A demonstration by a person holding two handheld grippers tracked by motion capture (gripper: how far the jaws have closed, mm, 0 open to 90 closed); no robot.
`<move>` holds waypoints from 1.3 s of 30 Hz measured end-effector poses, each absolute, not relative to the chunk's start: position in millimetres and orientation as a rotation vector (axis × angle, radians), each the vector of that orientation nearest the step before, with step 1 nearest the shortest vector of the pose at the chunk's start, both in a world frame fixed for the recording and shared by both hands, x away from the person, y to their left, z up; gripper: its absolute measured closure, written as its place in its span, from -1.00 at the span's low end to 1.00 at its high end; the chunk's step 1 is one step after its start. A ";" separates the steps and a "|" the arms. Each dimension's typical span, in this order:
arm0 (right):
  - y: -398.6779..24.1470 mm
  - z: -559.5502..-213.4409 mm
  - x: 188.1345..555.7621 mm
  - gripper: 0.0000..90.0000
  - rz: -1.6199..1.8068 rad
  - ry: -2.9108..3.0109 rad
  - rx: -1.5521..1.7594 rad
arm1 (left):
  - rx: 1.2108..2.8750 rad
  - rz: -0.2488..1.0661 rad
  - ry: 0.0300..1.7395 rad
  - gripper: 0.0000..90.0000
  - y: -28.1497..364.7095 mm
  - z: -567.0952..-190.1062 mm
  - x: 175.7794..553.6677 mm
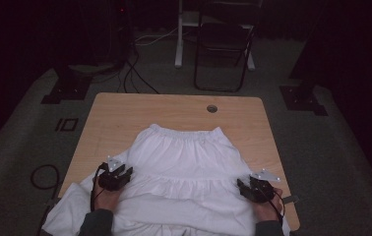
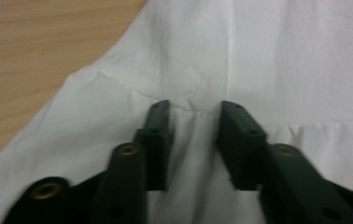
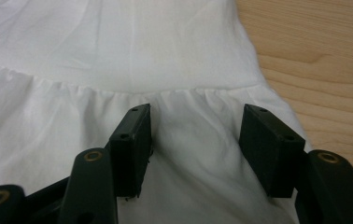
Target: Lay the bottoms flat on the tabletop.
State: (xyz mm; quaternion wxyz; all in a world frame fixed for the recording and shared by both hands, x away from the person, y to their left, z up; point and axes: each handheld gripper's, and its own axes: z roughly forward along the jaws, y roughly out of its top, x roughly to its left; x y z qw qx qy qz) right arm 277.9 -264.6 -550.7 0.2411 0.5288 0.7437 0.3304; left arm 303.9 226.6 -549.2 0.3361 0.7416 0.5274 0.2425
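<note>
One white gathered skirt (image 1: pixel 184 157); smooth wooden table (image 1: pixel 125 113)

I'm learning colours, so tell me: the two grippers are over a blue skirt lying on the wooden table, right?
Not blue: the skirt is white, as the high view shows. The rest holds: the left gripper and right gripper are over it, and it lies on the wooden table.

No lettering, label or number can be read anywhere — not on the white skirt (image 1: pixel 184 162) (plain cloth).
</note>
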 end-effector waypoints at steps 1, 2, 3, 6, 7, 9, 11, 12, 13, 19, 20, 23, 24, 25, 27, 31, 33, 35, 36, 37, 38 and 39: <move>-263.1 -550.9 276.5 -0.01 0.909 2.039 1.438 | 1.927 0.632 1.382 0.54 227.3 -549.3 300.4; -261.8 -551.0 275.6 0.00 0.912 2.043 1.432 | 1.922 0.636 1.392 0.58 228.4 -549.4 295.0; -260.0 -551.1 274.2 0.01 0.915 2.051 1.419 | 1.914 0.639 1.399 0.60 229.4 -549.7 289.6; -254.2 -551.2 270.2 0.05 0.926 2.076 1.393 | 1.903 0.649 1.422 0.61 234.1 -549.9 271.8; -252.6 -551.1 268.5 0.07 0.927 2.084 1.383 | 1.901 0.648 1.429 0.61 235.9 -549.8 265.8; -250.2 -550.6 264.0 0.12 0.926 2.094 1.374 | 1.898 0.652 1.445 0.60 237.8 -549.5 254.1; -248.8 -549.9 258.4 0.19 0.917 2.105 1.365 | 1.905 0.644 1.459 0.60 238.5 -548.3 244.4; -249.0 -549.6 255.1 0.24 0.910 2.106 1.361 | 1.910 0.636 1.465 0.60 238.3 -547.5 240.4; -249.8 -549.1 251.7 0.29 0.905 2.108 1.363 | 1.924 0.631 1.470 0.60 238.1 -546.4 235.9; -259.0 -546.4 236.1 0.58 0.857 2.108 1.381 | 1.964 0.606 1.457 0.57 232.1 -544.1 223.1; -260.8 -546.1 234.4 0.60 0.853 2.104 1.392 | 1.977 0.599 1.451 0.55 230.8 -543.5 221.4; -264.0 -544.1 231.4 0.60 0.824 2.088 1.442 | 1.987 0.591 1.429 0.36 229.1 -543.7 220.2; -264.1 -543.6 231.7 0.56 0.823 2.090 1.445 | 1.987 0.606 1.432 0.30 227.7 -543.1 220.0; -264.1 -543.6 231.7 0.56 0.823 2.090 1.445 | 1.987 0.606 1.432 0.24 227.7 -543.1 220.0; -261.3 -539.4 230.6 0.18 0.864 2.058 1.435 | 1.984 0.645 1.393 0.16 225.1 -539.3 216.6; -256.4 -534.0 227.9 -0.03 0.896 2.058 1.393 | 1.995 0.650 1.374 0.02 222.5 -540.9 216.3; -253.6 -537.8 231.0 -0.08 0.878 2.079 1.395 | 2.017 0.639 1.380 -0.02 220.4 -545.9 220.7; -251.2 -542.6 235.8 -0.11 0.854 2.091 1.404 | 1.995 0.621 1.379 -0.05 220.9 -547.8 224.2; -250.5 -544.8 238.7 -0.11 0.848 2.098 1.404 | 1.995 0.621 1.379 -0.06 220.9 -547.8 224.2; -250.2 -546.6 241.9 -0.13 0.850 2.107 1.412 | 1.967 0.621 1.364 -0.08 222.3 -550.8 229.0; -250.5 -546.6 245.4 -0.13 0.861 2.109 1.428 | 1.966 0.626 1.358 -0.08 222.7 -551.3 231.7; -250.5 -546.6 245.4 -0.13 0.861 2.109 1.428 | 1.966 0.626 1.358 -0.08 222.7 -551.3 231.7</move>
